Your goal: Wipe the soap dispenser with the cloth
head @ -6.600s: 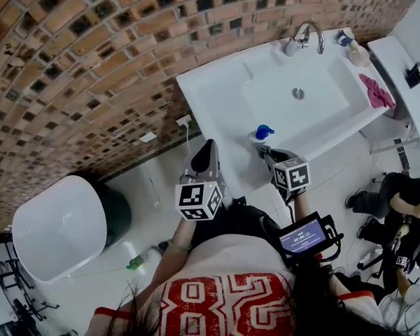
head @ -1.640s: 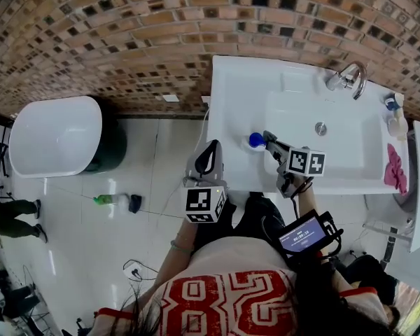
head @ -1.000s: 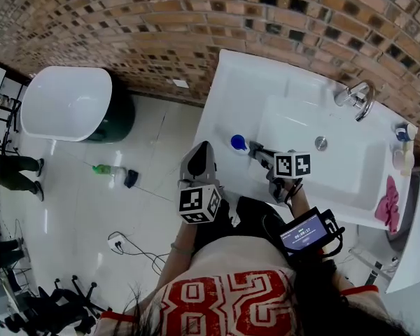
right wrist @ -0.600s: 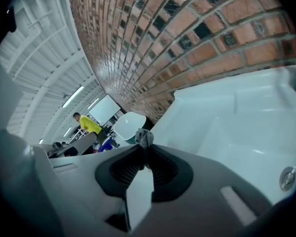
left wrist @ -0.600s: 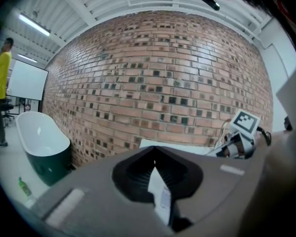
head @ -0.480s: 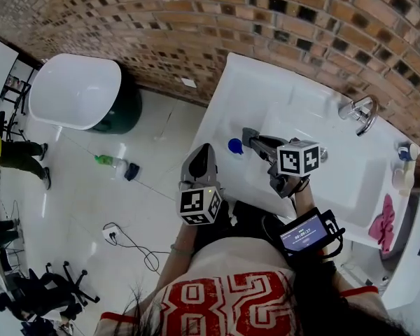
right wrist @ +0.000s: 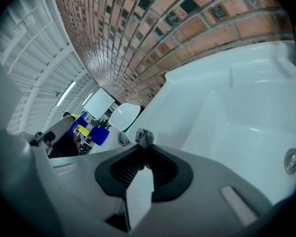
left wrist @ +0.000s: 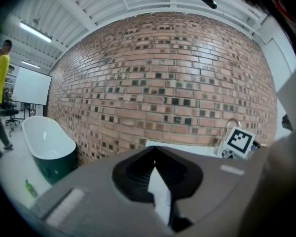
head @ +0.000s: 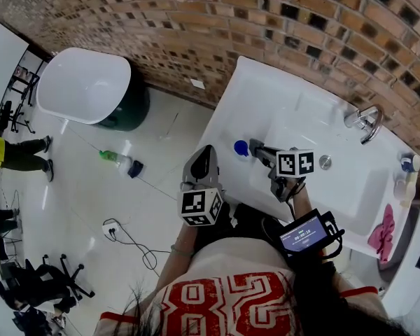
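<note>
Right tongs (head: 256, 150) have dropped since half a second ago: their tips stood above and to the right of the soap dispenser (head: 241, 148), and now they sit level with its blue pump head, just beside it. Whether they touch it cannot be told from the head view. The left tongs (head: 202, 156) have kept their place in front of the person's body, short of the white tabletop (head: 245, 96).

The right gripper view shows its jaws pressed together on a small grey wad of cloth (right wrist: 144, 138), which sticks out past the tips. The dispenser stands just ahead and to the left of that wad – white body, printed label, blue top. Beyond the jaws lies the white basin (head: 315, 138) with its round drain.

The left gripper view shows that pair closed as well, tip to tip, with nothing between them. They point at the brick wall (head: 266, 19).

The dispenser stands upright on the tabletop's front left part, just left of the basin. The tap (head: 364, 121) is at the basin's back edge, well apart from both tongs. A pink cloth (head: 382, 231) lies at the far right end of the tabletop – untouched, far from the dispenser. On the floor to the left are a white bathtub (head: 91, 86) against the wall and a green bottle (head: 114, 158) lying on its side.
</note>
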`<state>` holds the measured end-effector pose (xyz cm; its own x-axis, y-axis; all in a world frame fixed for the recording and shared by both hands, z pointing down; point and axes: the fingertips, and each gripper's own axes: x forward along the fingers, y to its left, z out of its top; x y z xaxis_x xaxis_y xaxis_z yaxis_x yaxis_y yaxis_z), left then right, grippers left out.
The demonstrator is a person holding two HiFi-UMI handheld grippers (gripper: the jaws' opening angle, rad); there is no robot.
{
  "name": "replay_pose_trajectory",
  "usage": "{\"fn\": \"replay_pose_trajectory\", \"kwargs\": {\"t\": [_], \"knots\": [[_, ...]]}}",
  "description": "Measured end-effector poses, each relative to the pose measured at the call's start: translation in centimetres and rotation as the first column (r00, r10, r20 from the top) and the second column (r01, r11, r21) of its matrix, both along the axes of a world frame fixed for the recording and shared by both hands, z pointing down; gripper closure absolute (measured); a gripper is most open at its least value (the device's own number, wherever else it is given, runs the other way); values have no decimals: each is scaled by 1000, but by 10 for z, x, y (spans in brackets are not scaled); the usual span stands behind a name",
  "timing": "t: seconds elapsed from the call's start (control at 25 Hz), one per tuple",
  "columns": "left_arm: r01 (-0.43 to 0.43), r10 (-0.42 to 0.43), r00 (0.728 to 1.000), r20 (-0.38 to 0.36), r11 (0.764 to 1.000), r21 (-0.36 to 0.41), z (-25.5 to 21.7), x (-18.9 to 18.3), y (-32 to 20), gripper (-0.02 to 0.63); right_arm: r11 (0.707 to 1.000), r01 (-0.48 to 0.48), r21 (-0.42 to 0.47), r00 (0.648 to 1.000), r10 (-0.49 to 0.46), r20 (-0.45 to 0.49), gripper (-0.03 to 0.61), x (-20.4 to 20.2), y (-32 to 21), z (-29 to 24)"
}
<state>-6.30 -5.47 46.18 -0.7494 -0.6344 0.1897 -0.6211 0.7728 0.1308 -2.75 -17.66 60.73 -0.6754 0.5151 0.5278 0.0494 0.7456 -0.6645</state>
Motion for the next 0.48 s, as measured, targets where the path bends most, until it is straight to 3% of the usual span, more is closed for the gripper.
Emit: {"fn": "replay_pose_trajectory", "kwargs": {"t": [0.28, 0.48], "knots": [[9, -9, 1000, -4, 1000, -5, 2, -1, 3, 611, 1000, 11, 24, 995, -9, -97, 528, 11, 3, 40], [11, -11, 1000, -12, 1000, -11, 4, -2, 4, 611, 999, 20, 25, 995, -18, -97, 528, 11, 0, 40]]}}
